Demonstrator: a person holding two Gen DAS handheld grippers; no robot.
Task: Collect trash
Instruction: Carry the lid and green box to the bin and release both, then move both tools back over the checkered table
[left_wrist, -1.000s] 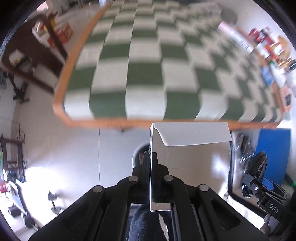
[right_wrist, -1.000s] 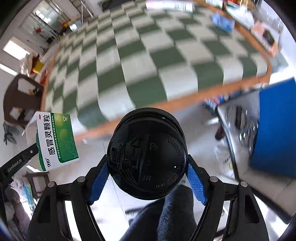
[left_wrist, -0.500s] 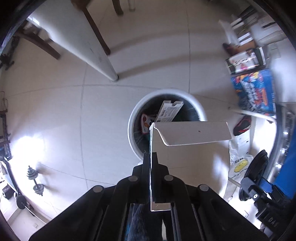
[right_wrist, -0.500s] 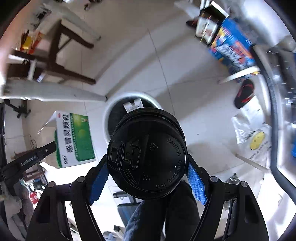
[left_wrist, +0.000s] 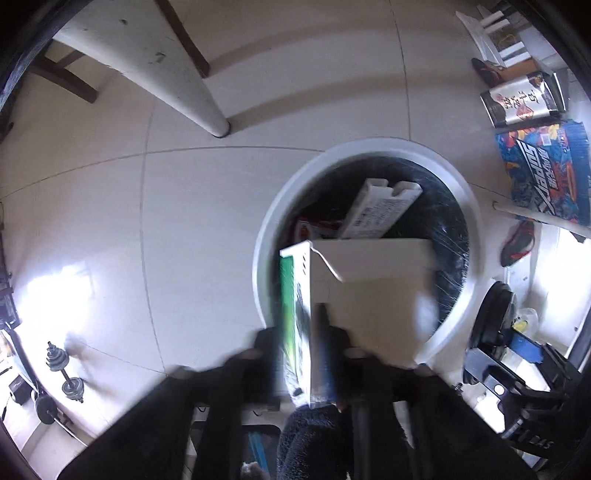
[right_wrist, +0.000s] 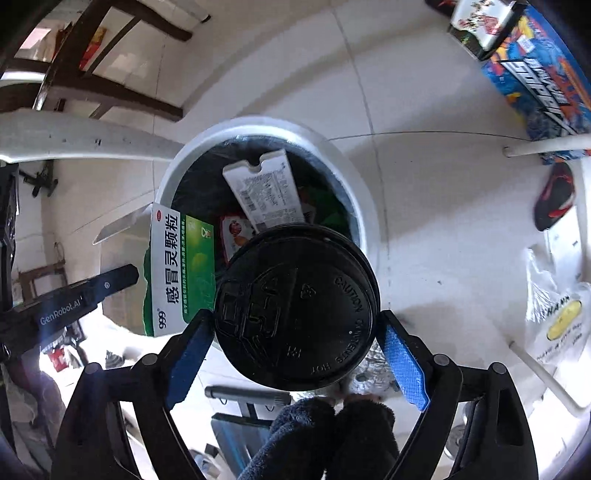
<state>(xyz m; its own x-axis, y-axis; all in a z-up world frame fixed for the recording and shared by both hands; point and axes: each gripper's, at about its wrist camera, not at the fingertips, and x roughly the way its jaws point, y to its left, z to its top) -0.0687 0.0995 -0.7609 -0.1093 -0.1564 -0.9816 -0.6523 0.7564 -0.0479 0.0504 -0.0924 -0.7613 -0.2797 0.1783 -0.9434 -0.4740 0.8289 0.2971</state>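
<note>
A white round trash bin (left_wrist: 461, 192) with a black liner stands on the tiled floor below both grippers; it also shows in the right wrist view (right_wrist: 354, 173). Inside lie a long white box (left_wrist: 380, 212) and a red packet (right_wrist: 234, 234). My left gripper (left_wrist: 299, 332) is blurred; a green and white medicine box (left_wrist: 369, 280) sits between its fingers over the bin's near rim. That box also shows in the right wrist view (right_wrist: 181, 273). My right gripper (right_wrist: 295, 332) is shut on a cup with a black lid (right_wrist: 295, 310) above the bin's edge.
A white table leg (left_wrist: 177, 85) stands left of the bin. Colourful boxes (left_wrist: 539, 173) and a red shoe (left_wrist: 517, 240) lie to the right. Dumbbells (left_wrist: 62, 376) lie at the left. A plastic bag (right_wrist: 557, 317) lies at the right.
Both grippers have dropped closer to the bin. The medicine box has tilted in the left gripper, which is now blurred. The cup stays held in the right gripper.
</note>
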